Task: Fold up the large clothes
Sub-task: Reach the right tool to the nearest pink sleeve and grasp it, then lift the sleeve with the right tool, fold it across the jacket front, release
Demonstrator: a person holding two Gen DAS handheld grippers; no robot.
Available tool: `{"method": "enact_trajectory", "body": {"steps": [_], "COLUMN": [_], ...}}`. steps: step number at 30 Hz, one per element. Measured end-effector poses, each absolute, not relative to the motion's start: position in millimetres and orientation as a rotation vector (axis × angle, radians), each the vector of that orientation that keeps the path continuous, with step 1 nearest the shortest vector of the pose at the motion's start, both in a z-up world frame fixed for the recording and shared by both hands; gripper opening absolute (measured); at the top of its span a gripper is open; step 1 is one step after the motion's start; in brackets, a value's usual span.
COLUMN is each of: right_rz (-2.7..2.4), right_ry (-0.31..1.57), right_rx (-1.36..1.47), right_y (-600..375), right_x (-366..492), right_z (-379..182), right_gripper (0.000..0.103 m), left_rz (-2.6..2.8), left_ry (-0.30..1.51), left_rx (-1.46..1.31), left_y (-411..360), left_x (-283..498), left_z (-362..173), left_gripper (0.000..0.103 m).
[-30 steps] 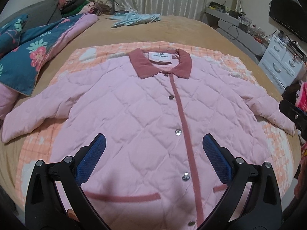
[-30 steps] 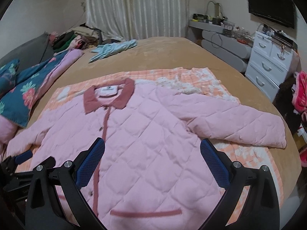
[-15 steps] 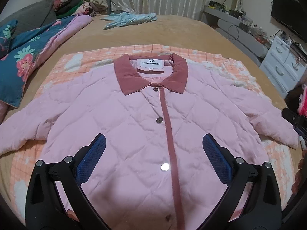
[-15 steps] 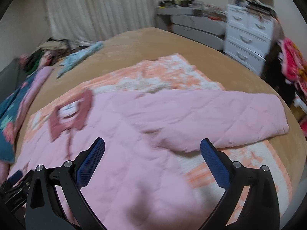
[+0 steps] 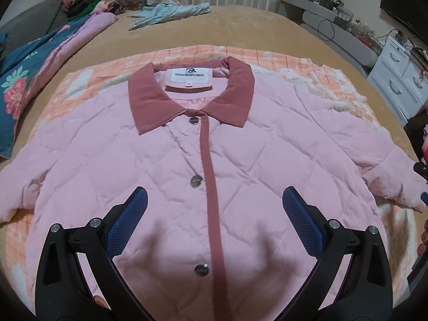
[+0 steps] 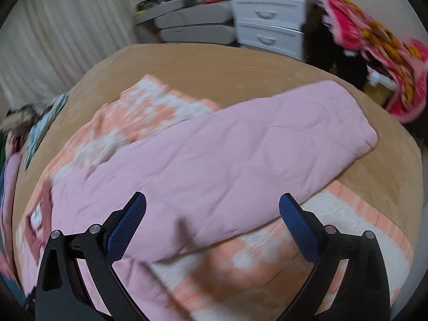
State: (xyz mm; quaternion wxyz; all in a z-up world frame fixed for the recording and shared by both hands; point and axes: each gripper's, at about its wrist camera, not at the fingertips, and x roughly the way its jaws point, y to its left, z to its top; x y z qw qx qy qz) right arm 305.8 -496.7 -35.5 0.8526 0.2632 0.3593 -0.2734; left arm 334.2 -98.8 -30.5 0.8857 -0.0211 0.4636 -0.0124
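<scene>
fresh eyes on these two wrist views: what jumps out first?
The pink quilted jacket, spread front-up and buttoned in the middle of the bed, its dusty-rose collar toward the far end, on an orange-and-white blanket. In the right wrist view, the jacket's sleeve stretches out toward the bed's edge, right ahead of the right gripper. Both it and the left gripper have their jaws wide apart, holding nothing.

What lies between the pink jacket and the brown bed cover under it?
An orange-and-white checked blanket lies spread between the pink jacket and the brown bed cover. The left wrist view shows it best; the blurred right wrist view shows it under the sleeve.
</scene>
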Motion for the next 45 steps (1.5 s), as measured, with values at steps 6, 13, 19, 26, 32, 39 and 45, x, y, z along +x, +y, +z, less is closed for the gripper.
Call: {"method": "enact_trajectory", "body": {"steps": [6, 13, 19, 26, 32, 39, 45], "right_rz": [-0.678, -0.786, -0.807, -0.778, -0.718, -0.551, -0.328], "right_ry": [0.761, 0.726, 0.696, 0.568, 0.495, 0.384, 0.295], "right_rx": [0.711, 0.927, 1.02, 1.08, 1.02, 0.787, 0.59], "right_y": [-548.8, -603.5, -635.9, -659.7, -655.6, -612.6, -535.2], "right_x": [292.8, 276.4, 271.3, 259.6, 256.1, 267.1, 275.3], "right_z": [-61.1, -87.8, -108.0, -116.0, -105.2, -38.8, 32.4], "right_gripper": [0.099, 0.099, 0.099, 0.094, 0.04, 0.018, 0.016], "left_rz": [-0.02, -0.005, 0.003, 0.04, 0.062, 0.066, 0.05], "left_ry": [0.951, 0.96, 0.952, 0.943, 0.921, 0.883, 0.864], "left_rx": [-0.012, -0.001, -0.007, -0.003, 0.002, 0.007, 0.0], "left_y": [-109.6, -113.3, -109.8, -96.4, -85.7, -71.2, -55.3], "left_x": [347.4, 362.0, 371.3, 379.9, 377.0, 368.0, 357.6], "left_z": [-34.3, -36.9, -34.6, -35.8, -29.5, -9.5, 11.9], "left_gripper": [0.095, 0.095, 0.095, 0.095, 0.095, 0.094, 0.094]}}
